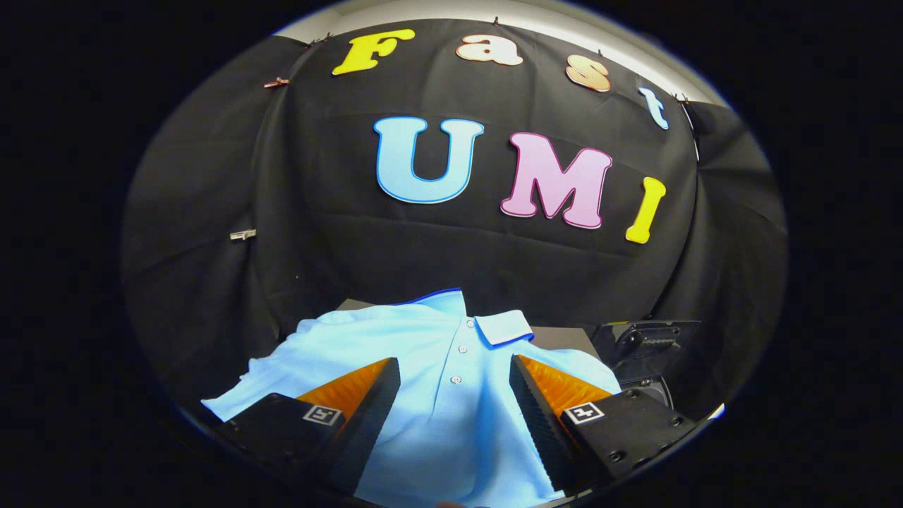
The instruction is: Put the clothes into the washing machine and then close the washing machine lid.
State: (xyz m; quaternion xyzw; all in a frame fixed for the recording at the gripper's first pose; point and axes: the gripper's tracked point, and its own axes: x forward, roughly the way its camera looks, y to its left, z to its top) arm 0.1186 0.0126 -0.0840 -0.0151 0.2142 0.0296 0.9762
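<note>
The hand-held gripper (455, 395) is spread wide, its two fingers standing well apart at the bottom of the frame and pressing on nothing. Between them and running on ahead lies the light blue polo shirt (423, 353), spread flat with its button placket running up the middle of the gap and its collar (502, 326) just beyond the fingertips, in the lower centre of the picture. One sleeve trails off toward the lower left. The shirt rests on a dark surface (561, 339), a bare strip of which peeks out past the collar, a little right of centre.

At the lower right, just beyond the right finger, sits a dark machine-like object (652, 346); it may be part of the washing machine, but from here I cannot tell, and I see no lid or open drum that I could name with confidence. The black cloth wall (296, 212) hangs behind everything.

As I judge it, the job is only at its opening: the shirt is not yet grasped, let alone lifted. Still to come are closing the fingers on the fabric, carrying it to the washer, dropping it inside, and shutting the lid
</note>
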